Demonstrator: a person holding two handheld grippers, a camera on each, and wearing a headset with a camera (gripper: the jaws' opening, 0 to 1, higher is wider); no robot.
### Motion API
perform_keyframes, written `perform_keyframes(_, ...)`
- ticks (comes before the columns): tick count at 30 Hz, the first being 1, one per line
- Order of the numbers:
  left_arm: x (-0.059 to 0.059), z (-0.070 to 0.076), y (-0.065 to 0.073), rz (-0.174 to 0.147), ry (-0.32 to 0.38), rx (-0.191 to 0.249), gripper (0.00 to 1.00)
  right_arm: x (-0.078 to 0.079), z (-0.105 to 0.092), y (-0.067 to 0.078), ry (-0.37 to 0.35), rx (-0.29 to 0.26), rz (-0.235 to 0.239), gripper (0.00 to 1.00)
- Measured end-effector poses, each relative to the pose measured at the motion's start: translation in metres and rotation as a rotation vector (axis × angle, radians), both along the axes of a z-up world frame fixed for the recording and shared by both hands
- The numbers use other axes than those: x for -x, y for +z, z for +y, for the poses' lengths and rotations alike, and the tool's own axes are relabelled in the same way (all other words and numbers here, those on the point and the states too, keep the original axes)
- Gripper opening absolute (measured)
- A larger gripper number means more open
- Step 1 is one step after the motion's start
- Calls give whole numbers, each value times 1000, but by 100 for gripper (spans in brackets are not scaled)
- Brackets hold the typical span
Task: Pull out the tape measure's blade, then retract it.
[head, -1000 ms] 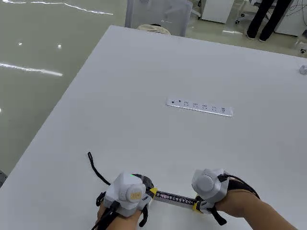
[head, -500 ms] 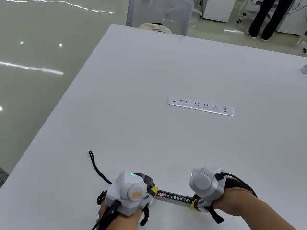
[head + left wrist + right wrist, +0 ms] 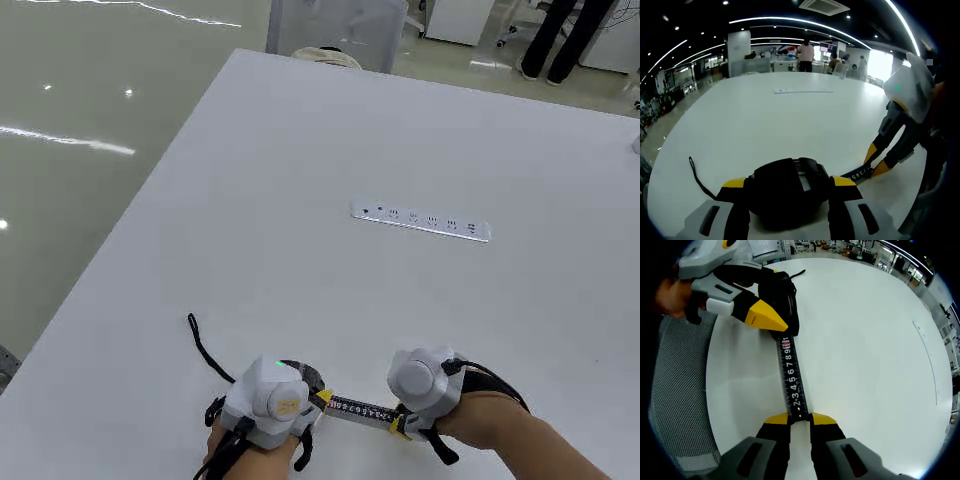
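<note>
Bright, even overhead light; floor (image 3: 70, 142) glare; fisheye-warped edges.

tape measure (image 3: 785, 192) on table (image 3: 300, 150), power strip (image 3: 420, 220) behind

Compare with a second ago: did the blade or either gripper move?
The right gripper, shut on the blade at its tip, moved slightly toward the left gripper, so less blade shows. The left gripper still clamps the tape measure's case; the power strip stayed put.

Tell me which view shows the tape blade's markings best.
Right gripper view: the blade runs lengthwise from the right hand-held gripper to the case, numerals legible. Head view shows a short strip, digits too small. Left gripper view shows a sliver beyond the case.
</note>
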State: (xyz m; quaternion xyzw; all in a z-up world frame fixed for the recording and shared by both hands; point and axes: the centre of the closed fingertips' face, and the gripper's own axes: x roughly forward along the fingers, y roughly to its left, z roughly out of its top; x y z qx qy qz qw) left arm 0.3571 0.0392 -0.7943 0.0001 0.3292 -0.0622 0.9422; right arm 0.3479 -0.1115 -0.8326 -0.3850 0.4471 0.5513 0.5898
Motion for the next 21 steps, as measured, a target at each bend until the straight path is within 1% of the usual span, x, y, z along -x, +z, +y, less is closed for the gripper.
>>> perform_keyframes(10, 0, 0, 0, 0, 0, 2, 60, 1, 9, 1, 5, -17, -4, 14)
perform_keyframes(21, 0, 0, 0, 2, -1, 3, 60, 2, 19, 0, 13, -24, -6, 14)
